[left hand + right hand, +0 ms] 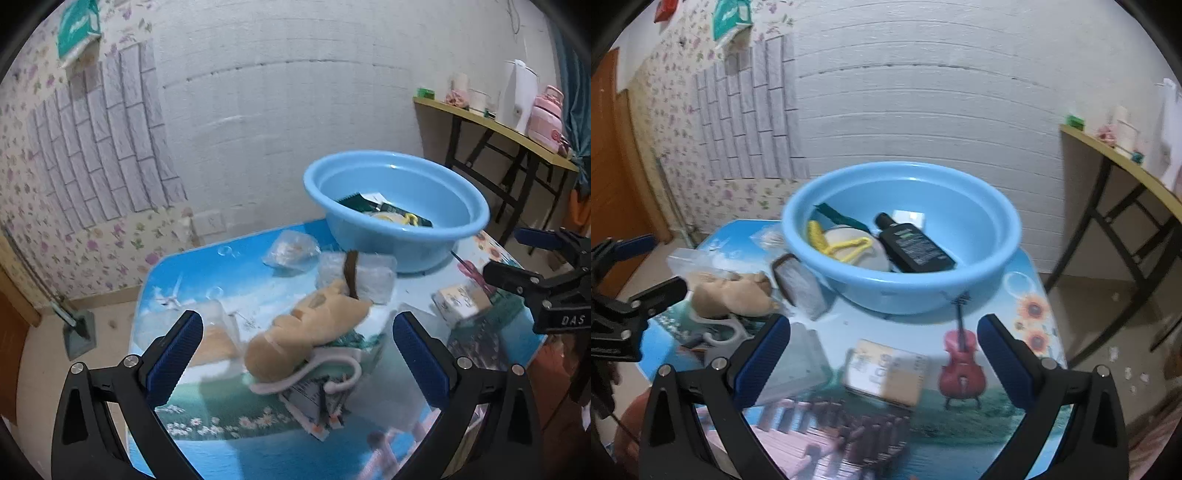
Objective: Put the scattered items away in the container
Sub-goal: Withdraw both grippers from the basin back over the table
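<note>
Left gripper (pixel 295 354) and right gripper (pixel 882 362) both gape empty: straddle plush toy (pixel 306 328) at frame centre, pinch mid-body, lift clear into blue basin (pixel 399 236).

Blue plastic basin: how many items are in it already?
4 visible in the blue plastic basin: black bottle, white box, green packet, round white item with yellow cord. More may hide underneath.

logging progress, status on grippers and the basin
Left hand-held gripper open over plush toy. Right hand-held gripper open over small box. Blue basin partly filled; nothing blocking.
</note>
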The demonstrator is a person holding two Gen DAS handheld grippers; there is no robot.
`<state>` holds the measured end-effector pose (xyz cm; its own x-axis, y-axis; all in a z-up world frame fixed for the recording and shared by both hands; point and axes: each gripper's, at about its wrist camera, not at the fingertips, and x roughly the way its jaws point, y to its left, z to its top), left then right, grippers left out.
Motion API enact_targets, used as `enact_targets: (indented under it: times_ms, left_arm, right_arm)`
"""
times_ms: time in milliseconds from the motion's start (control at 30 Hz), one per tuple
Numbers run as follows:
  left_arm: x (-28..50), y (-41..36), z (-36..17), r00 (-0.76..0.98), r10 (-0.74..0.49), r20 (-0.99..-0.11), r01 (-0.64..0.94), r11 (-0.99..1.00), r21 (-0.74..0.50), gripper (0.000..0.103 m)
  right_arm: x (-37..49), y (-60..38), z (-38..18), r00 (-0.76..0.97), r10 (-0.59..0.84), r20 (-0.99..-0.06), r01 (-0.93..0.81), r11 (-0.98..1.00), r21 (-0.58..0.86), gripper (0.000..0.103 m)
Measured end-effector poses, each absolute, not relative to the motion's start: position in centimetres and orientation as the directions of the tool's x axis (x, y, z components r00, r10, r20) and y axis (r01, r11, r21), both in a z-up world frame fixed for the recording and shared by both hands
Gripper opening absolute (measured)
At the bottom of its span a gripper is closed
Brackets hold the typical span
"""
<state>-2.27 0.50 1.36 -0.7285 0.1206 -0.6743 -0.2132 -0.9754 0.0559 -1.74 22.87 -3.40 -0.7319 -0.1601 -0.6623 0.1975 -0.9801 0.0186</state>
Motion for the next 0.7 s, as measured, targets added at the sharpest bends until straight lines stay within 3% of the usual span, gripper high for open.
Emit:
enact_targets:
  times_ms: [700]
  left_arm:
    - [-1.8,0.4,-0.6,-0.67,0.149,-0.727,-0.233,-0.972,0.015,0.103]
  right_arm:
    - [-2.3,23.4,-5.7,-0.649,-0.217,-0.729,0.192,-0.974,0.12,0.103]
